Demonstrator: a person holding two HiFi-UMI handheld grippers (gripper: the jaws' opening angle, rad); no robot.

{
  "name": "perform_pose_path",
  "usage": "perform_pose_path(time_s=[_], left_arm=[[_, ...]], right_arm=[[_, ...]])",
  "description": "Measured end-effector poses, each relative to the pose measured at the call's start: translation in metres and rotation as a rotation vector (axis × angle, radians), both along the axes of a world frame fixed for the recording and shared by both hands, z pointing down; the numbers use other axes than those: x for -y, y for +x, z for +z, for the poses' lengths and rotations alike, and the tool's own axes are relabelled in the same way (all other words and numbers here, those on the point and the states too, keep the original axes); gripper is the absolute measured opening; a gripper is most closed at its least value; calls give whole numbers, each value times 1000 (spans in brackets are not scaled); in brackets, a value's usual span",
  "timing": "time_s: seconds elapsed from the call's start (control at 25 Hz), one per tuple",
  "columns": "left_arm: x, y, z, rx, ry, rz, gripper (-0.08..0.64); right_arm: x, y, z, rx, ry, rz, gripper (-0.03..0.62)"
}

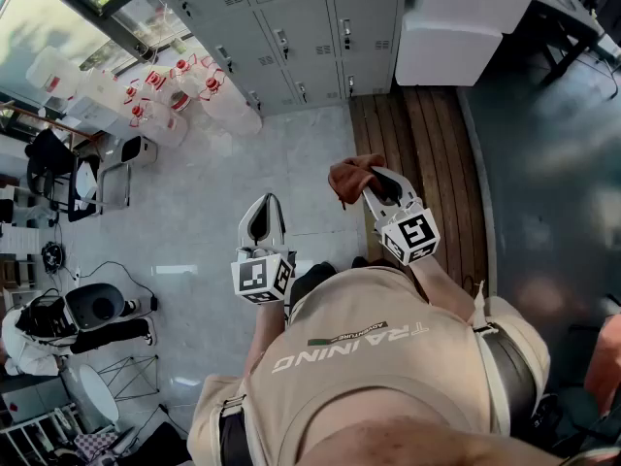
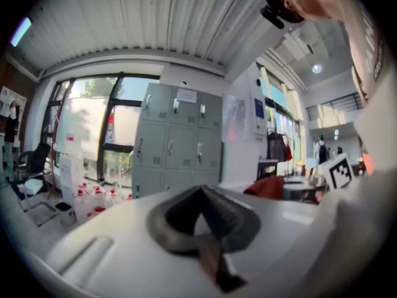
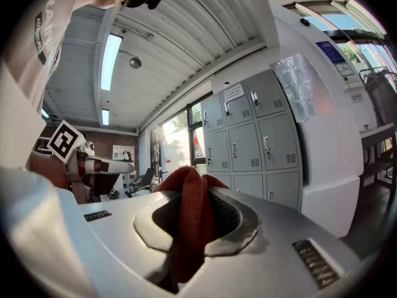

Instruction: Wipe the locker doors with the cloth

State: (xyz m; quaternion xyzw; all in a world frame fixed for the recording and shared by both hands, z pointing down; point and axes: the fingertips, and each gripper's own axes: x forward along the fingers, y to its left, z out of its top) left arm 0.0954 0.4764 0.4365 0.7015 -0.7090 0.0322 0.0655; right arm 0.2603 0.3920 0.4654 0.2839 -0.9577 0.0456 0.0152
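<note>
A bank of grey locker doors [image 1: 291,27] stands at the far side of the floor, also seen ahead in the left gripper view [image 2: 177,144] and the right gripper view [image 3: 254,141]. My right gripper [image 1: 367,181] is shut on a rust-red cloth [image 1: 351,178], which bulges up between its jaws [image 3: 189,219]. My left gripper [image 1: 264,212] is shut with nothing in it, its jaw tips meeting [image 2: 200,190]. Both grippers are held in front of my body, some way short of the lockers.
Several clear water jugs with red caps [image 1: 170,95] stand left of the lockers by a glass wall. A white cabinet [image 1: 456,27] stands right of the lockers above a strip of wooden floor [image 1: 417,183]. Chairs and gear [image 1: 78,309] crowd the left.
</note>
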Motion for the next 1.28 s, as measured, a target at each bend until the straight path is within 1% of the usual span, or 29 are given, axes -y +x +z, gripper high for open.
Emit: perform_pose_path(time_s=[0.12, 0.28, 0.4, 0.6, 0.8, 0.88, 1.04, 1.2, 1.28], left_arm=[[14, -5, 2, -7, -6, 16, 5], [34, -6, 5, -14, 4, 41, 5], [48, -17, 7, -24, 11, 58, 5], [66, -52, 6, -39, 17, 86, 5], [86, -101, -6, -45, 46, 115, 5], [94, -114, -5, -48, 51, 140, 5], [104, -137, 8, -65, 35, 187, 5], [124, -164, 20, -77, 14, 190, 5], [134, -170, 22, -86, 5, 195, 5]], right_arm=[[9, -4, 2, -22, 11, 8, 63], [20, -8, 10, -34, -19, 12, 63], [29, -19, 12, -48, -11, 16, 63], [52, -52, -1, -55, 13, 57, 63], [62, -99, -20, -62, 45, 76, 63], [66, -115, -16, -69, 35, 95, 63], [71, -147, -4, -85, 8, 115, 63], [87, -172, -1, -74, -9, 137, 63], [96, -177, -1, -86, -12, 138, 63]])
